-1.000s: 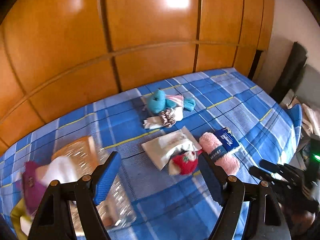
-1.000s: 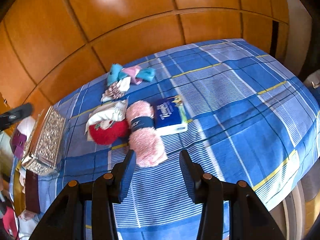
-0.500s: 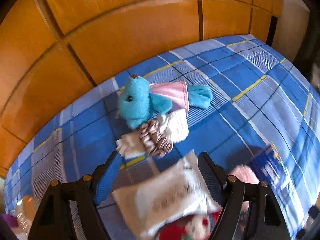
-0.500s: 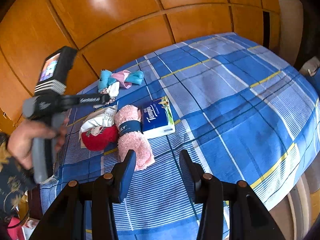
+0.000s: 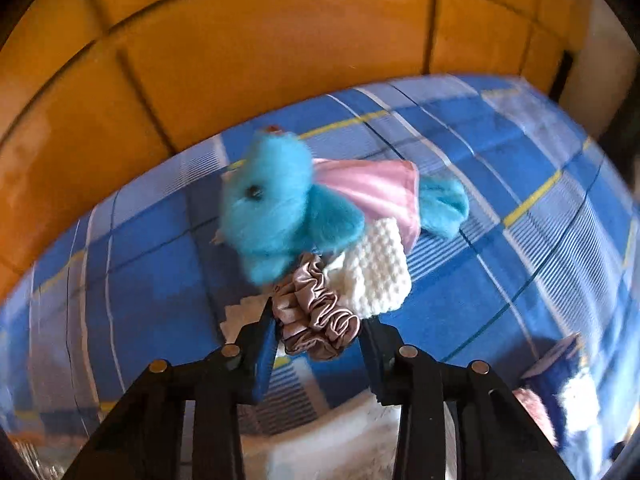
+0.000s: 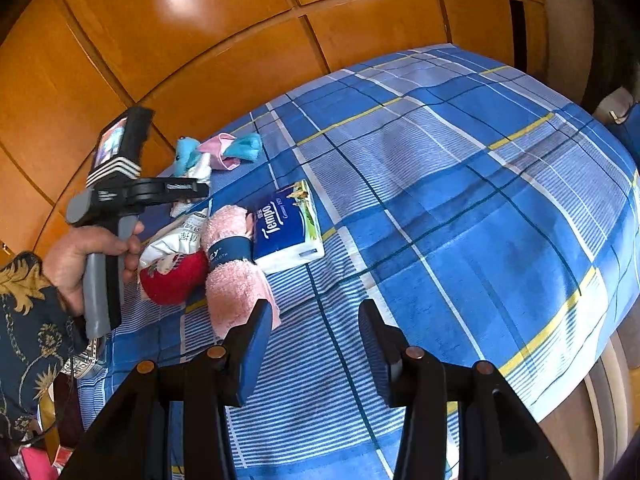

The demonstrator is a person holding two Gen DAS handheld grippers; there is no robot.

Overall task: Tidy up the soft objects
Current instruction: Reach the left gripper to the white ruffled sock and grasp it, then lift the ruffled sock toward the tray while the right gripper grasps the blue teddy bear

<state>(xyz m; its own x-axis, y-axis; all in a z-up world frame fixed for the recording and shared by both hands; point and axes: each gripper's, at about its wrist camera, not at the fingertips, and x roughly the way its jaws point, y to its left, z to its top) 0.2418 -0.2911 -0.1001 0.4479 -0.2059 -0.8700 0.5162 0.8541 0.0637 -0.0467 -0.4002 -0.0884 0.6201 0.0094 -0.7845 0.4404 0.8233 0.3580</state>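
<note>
The left gripper (image 5: 318, 324) has just been closing, and its blue pads now sit against either side of a ruffled mauve satin scrunchie (image 5: 316, 316) on the blue plaid bedspread (image 5: 500, 280). At the scrunchie's two o'clock, touching it, lies a white knitted piece (image 5: 376, 276); at twelve o'clock a turquoise plush toy (image 5: 280, 204) with a pink satin cape overlaps that knit. In the right wrist view a hand (image 6: 80, 256) in a dark, gold-patterned sleeve grips the left tool's grey handle. The right gripper (image 6: 312, 316) hangs above the striped part of the bedspread, jaws parted with nothing between them. At its eleven o'clock lies a rolled pink fluffy towel (image 6: 232, 276) with a navy paper band (its white lettering too partial to read); touching the towel's far end is a blue tissue pack (image 6: 288, 228) printed "Tempo". At the towel's nine o'clock a red plush (image 6: 172, 276) lies under a crinkled white packet (image 6: 176, 240) with unreadable print.
</note>
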